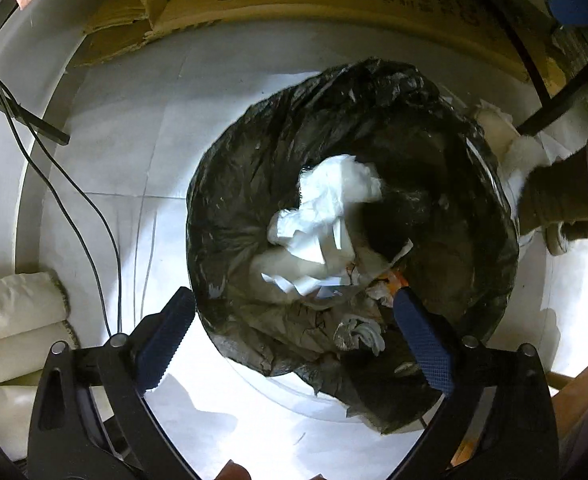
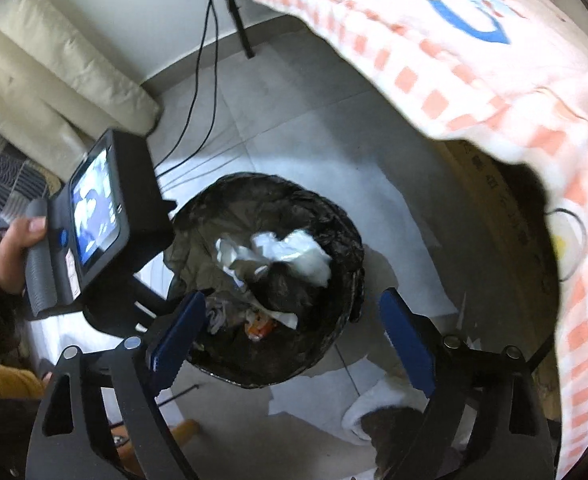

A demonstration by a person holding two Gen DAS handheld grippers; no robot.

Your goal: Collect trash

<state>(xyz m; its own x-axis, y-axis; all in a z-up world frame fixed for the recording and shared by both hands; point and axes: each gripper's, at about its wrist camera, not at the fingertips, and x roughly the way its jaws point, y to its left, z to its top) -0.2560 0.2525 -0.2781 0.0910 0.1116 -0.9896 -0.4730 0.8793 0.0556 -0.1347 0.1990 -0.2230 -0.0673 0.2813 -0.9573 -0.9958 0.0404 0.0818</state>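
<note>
Crumpled white paper trash (image 1: 333, 200) lies in the black-lined round bin (image 1: 230, 216); both the left gripper (image 1: 294, 316) and the right gripper (image 2: 294, 320) hover over it, jaws wide and empty, so the drop looks done.

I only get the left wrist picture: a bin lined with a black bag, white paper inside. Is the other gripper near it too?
Observer: Yes. The right gripper hangs above the same bin, fingers open, nothing between them.
Operator: Who holds the left one?
Observer: A hand grips its grey handle, left of the bin.
Operator: Anything above the bin I'm missing?
Observer: A pink-checked cloth hangs over the floor beyond it.
</note>
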